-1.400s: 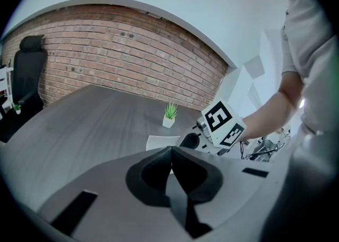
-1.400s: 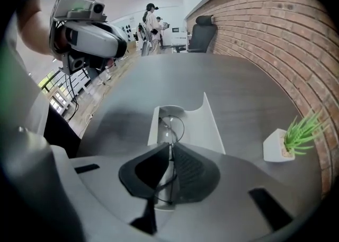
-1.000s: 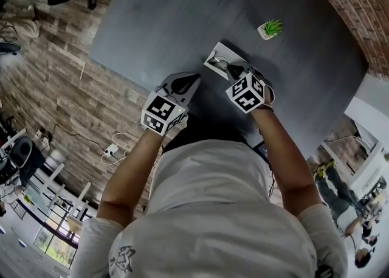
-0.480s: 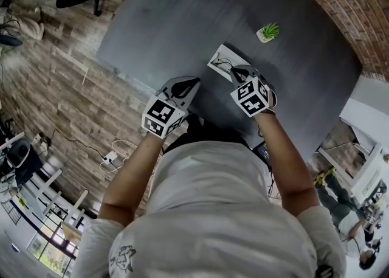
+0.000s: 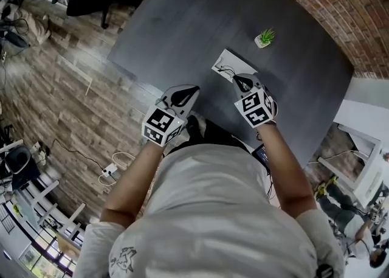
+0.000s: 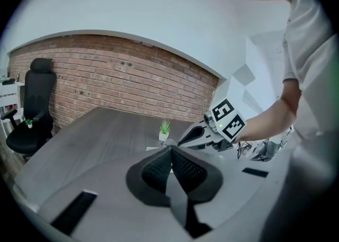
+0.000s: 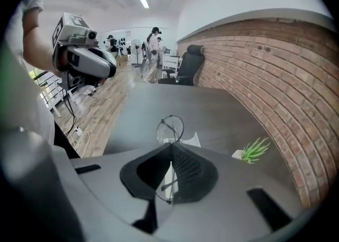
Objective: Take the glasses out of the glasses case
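A white glasses case [image 5: 230, 64] lies open on the dark grey table [image 5: 182, 33]; it also shows behind the jaws in the right gripper view [image 7: 185, 141]. My right gripper [image 7: 170, 148] is shut on thin wire-framed round glasses [image 7: 170, 128], held above the case with one lens sticking out past the fingertips. In the head view the right gripper [image 5: 243, 81] hangs just near of the case. My left gripper [image 6: 171, 149] is shut with nothing between its jaws, and sits left of the right one [image 5: 186, 94], above the table's near edge.
A small potted plant [image 5: 264, 38] stands beyond the case, near the brick wall [image 5: 316, 9]. A black office chair [image 6: 36, 109] stands off the table's far left corner. Wooden floor with cables [image 5: 112, 164] lies left of the table. People stand far back in the room [image 7: 153, 50].
Both grippers have risen from the table. The right one has lifted the glasses up from the case. The left stays shut and empty.
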Tool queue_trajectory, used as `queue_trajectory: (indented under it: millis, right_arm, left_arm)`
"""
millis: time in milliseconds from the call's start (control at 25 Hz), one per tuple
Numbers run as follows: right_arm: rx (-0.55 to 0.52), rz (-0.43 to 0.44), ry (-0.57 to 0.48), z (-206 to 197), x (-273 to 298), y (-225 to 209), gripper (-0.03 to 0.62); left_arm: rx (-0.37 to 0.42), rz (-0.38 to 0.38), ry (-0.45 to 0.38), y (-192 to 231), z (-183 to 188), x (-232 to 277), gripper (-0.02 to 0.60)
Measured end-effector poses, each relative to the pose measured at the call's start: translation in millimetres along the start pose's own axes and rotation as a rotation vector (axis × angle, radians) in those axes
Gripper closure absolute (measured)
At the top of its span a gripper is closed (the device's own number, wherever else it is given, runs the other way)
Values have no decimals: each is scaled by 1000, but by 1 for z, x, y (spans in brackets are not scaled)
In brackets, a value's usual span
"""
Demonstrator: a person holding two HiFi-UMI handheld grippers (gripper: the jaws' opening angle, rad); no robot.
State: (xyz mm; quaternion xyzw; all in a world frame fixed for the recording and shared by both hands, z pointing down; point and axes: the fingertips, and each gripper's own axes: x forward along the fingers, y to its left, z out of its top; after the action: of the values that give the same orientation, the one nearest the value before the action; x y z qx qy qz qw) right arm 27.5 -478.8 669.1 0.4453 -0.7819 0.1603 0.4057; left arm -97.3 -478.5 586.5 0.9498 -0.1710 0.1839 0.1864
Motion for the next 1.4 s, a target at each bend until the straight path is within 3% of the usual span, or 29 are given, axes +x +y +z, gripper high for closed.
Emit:
queue_trajectory:
  millis: [480, 840, 1400]
  right_arm:
    - [50, -101, -164, 30, -71, 37, 580]
    - [65, -162, -271, 52, -119, 61, 580]
    - [44, -150, -352, 44, -186, 77, 580]
  left_arm:
    - [52, 3, -110, -31, 17, -64, 571]
    - [109, -35, -156, -53, 28, -102, 571]
    - [131, -47, -225, -92, 49, -117, 571]
